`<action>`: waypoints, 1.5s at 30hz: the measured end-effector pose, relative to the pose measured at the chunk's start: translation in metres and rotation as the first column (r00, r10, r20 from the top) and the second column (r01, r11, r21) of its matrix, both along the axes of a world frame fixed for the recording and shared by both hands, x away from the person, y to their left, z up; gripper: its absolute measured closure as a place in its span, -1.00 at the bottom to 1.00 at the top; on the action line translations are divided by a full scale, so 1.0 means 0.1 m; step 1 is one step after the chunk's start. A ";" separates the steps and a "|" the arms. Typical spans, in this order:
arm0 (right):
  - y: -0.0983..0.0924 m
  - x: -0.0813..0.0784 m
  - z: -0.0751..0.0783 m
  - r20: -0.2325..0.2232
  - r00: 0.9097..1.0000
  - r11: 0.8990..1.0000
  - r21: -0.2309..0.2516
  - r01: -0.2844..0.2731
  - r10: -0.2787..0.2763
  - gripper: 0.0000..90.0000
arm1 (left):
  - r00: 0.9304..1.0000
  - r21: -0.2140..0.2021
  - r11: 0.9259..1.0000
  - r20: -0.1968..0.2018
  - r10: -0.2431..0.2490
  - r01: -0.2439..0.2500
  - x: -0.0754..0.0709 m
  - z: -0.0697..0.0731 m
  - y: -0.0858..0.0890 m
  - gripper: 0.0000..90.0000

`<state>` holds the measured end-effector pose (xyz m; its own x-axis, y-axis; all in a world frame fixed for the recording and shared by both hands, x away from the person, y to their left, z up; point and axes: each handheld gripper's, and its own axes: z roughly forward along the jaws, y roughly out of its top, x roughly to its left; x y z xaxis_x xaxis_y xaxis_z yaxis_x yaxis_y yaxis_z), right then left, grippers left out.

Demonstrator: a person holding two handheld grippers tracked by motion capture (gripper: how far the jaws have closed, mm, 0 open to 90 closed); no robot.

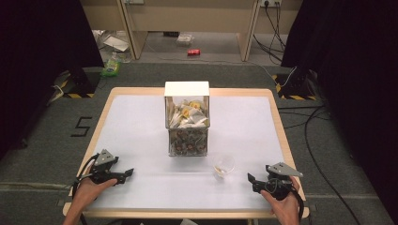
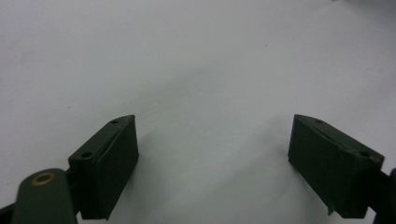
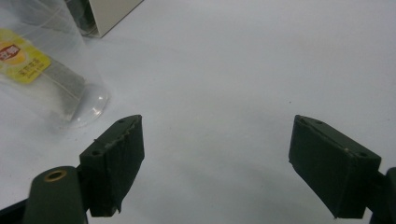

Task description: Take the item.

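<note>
At a white-topped table, a person's left hand rests the left gripper on the near edge, well to the left of the clear plastic cup and apart from it; in the left gripper view its two black jaws stand wide apart over bare tabletop, with nothing between them. Behind the cup, toward the far side and slightly left of it, stands a clear two-tier box with a white lid, packed with paper sachets above and dark pods below. The cup itself stands upright near the front of the table, and the right gripper view shows a tea bag with a yellow tag lying inside it. To the right of the cup, near but not touching, the right gripper sits in the right hand, jaws spread wide and holding nothing, pointing toward the cup.
</note>
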<state>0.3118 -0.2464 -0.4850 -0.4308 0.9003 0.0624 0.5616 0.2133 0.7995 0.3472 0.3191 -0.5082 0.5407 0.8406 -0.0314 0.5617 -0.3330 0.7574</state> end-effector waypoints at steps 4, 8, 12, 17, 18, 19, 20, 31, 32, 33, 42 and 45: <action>0.01 -0.03 -0.01 0.008 1.000 1.000 -0.020 -0.018 0.018 -0.59 | 1.000 -0.001 1.000 0.003 -0.004 0.004 0.00 0.00 0.00 -0.66; 0.02 -0.08 -0.02 0.005 1.000 1.000 -0.018 -0.018 0.018 -0.59 | 1.000 0.000 1.000 0.000 0.000 0.000 0.00 0.00 0.00 -0.67; 0.02 -0.10 -0.02 0.007 1.000 0.999 -0.018 -0.028 0.028 -0.59 | 1.000 -0.001 1.000 0.003 -0.004 0.004 0.00 0.00 0.00 -0.67; 0.01 -0.15 -0.03 0.009 0.999 0.999 -0.022 -0.034 0.034 -0.59 | 1.000 0.000 1.000 0.003 -0.004 0.004 0.00 0.00 0.00 -0.66; 0.01 -0.15 -0.03 0.009 0.999 0.999 -0.022 -0.034 0.034 -0.59 | 1.000 0.002 1.000 0.004 -0.005 0.005 0.00 0.00 0.00 -0.66; 0.01 -0.16 -0.04 0.010 0.999 0.999 -0.023 -0.033 0.033 -0.59 | 1.000 0.002 1.000 0.004 -0.005 0.005 0.00 0.00 0.00 -0.66; 0.01 -0.17 -0.04 0.008 0.999 0.999 -0.025 -0.038 0.038 -0.59 | 1.000 0.000 1.000 0.003 -0.004 0.004 0.00 0.00 0.00 -0.66; 0.01 -0.25 -0.09 -0.011 0.998 0.997 -0.051 -0.059 0.058 -0.60 | 1.000 0.002 1.000 0.004 -0.005 0.005 0.00 0.00 0.00 -0.66; 0.01 -0.25 -0.09 -0.011 0.998 0.997 -0.051 -0.059 0.058 -0.60 | 1.000 0.002 1.000 0.004 -0.005 0.005 0.00 0.00 0.00 -0.66; 0.01 -0.27 -0.10 -0.019 0.998 0.996 -0.064 -0.065 0.064 -0.61 | 1.000 0.002 1.000 0.004 -0.005 0.005 0.00 0.00 0.00 -0.66; 0.01 -0.31 -0.16 -0.051 0.996 0.992 -0.103 -0.079 0.074 -0.62 | 1.000 0.001 1.000 0.004 -0.005 0.005 0.00 0.00 0.00 -0.66; 0.01 -0.33 -0.16 -0.046 0.996 0.992 -0.100 -0.079 0.075 -0.62 | 1.000 0.003 1.000 0.005 -0.006 0.005 0.00 0.00 0.00 -0.66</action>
<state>0.2790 -0.2457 -0.5013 -0.4983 0.8670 -0.0079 0.5731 0.3362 0.7473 0.3476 0.3191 -0.5084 0.5455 0.8377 -0.0265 0.5560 -0.3381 0.7593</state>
